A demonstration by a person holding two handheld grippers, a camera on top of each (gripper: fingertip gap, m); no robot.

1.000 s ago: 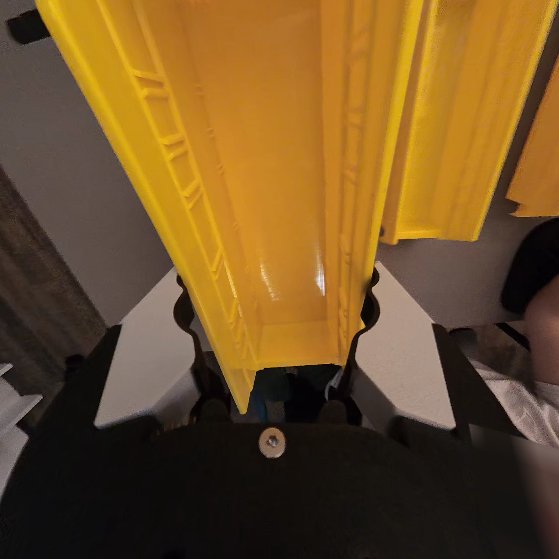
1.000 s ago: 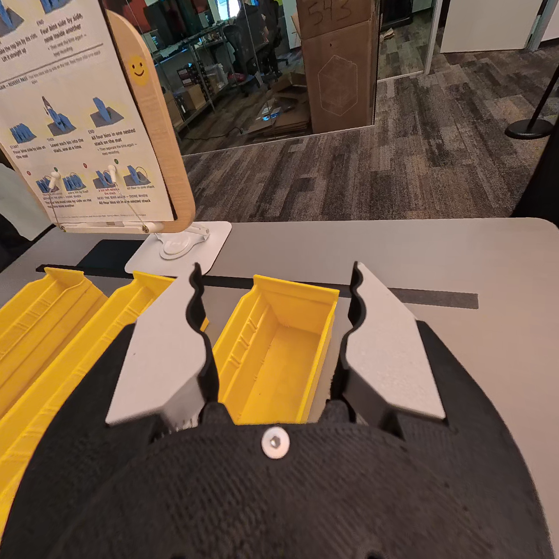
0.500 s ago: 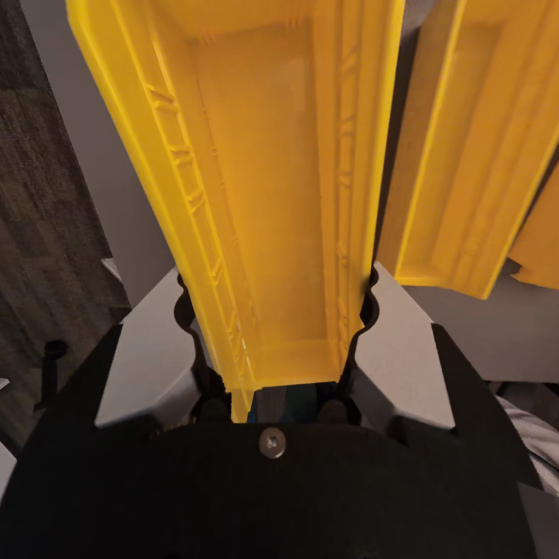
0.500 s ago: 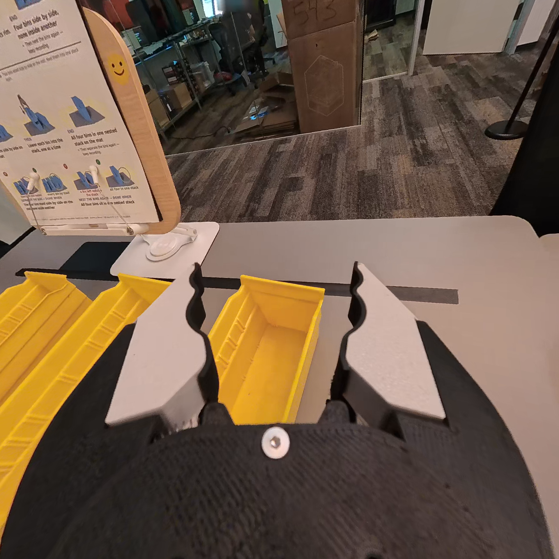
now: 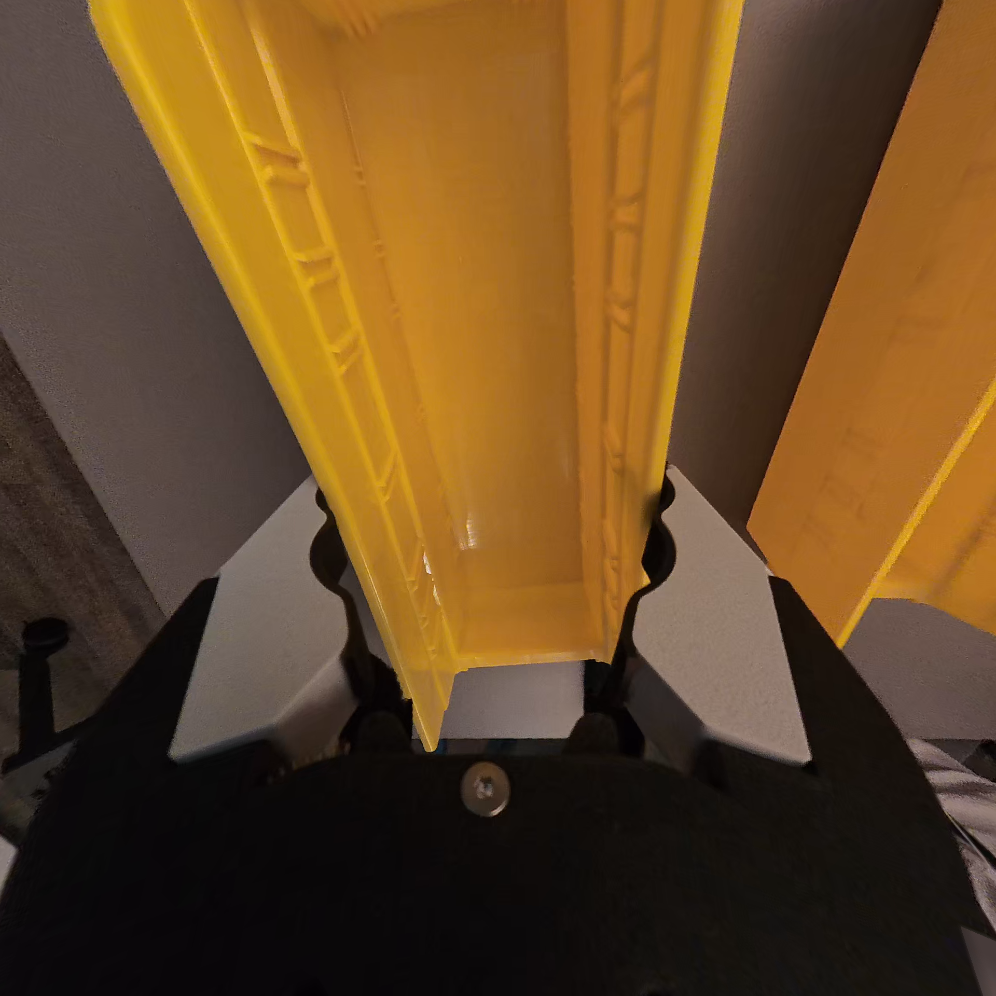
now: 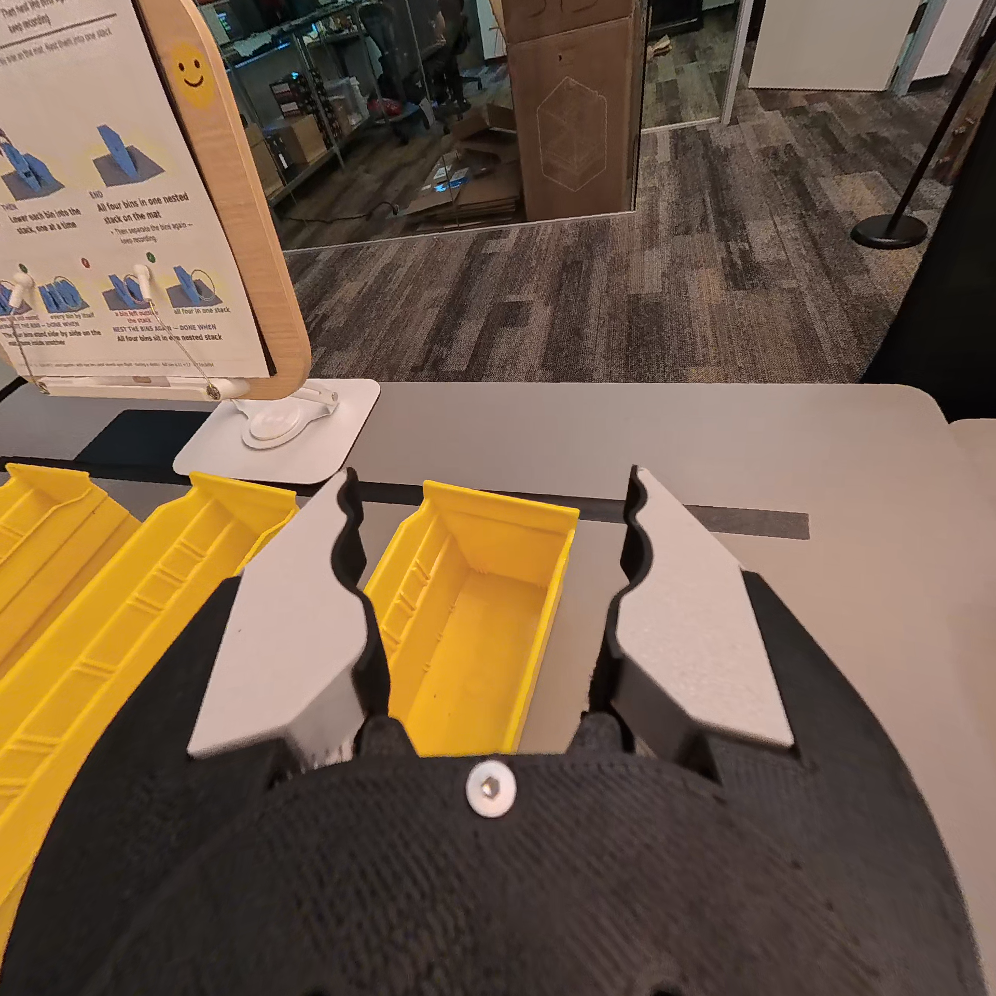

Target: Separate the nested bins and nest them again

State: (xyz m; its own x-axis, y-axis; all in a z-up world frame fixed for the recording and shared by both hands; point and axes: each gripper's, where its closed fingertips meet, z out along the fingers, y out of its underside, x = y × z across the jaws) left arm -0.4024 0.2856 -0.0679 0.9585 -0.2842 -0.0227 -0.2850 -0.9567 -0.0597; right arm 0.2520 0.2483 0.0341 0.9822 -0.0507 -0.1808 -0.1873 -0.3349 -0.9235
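In the left wrist view my left gripper (image 5: pixel 493 485) is shut on a long yellow bin (image 5: pixel 474 323). Its pads press on the bin's two long rims, and the bin runs forward from the jaws with its open side facing me. A second yellow bin (image 5: pixel 889 377) lies to its right. In the right wrist view my right gripper (image 6: pixel 493 470) is open and empty. It hovers over a short yellow bin (image 6: pixel 474 620) that stands on the grey table (image 6: pixel 700 442), and neither pad touches it. Two more yellow bins (image 6: pixel 161 620) (image 6: pixel 43 539) lie to its left.
An instruction sheet on a wooden stand (image 6: pixel 232 215) with a white base (image 6: pixel 280 431) stands at the back left of the table. A dark strip (image 6: pixel 754 523) runs across the table behind the bins. Carpeted floor (image 6: pixel 593 302) and a cardboard box (image 6: pixel 571 118) lie beyond the table's far edge.
My left gripper has kept its grip on the yellow bin and moved with it; the neighbouring bin now sits farther right and lower in view. My right gripper has shifted slightly and stays open.
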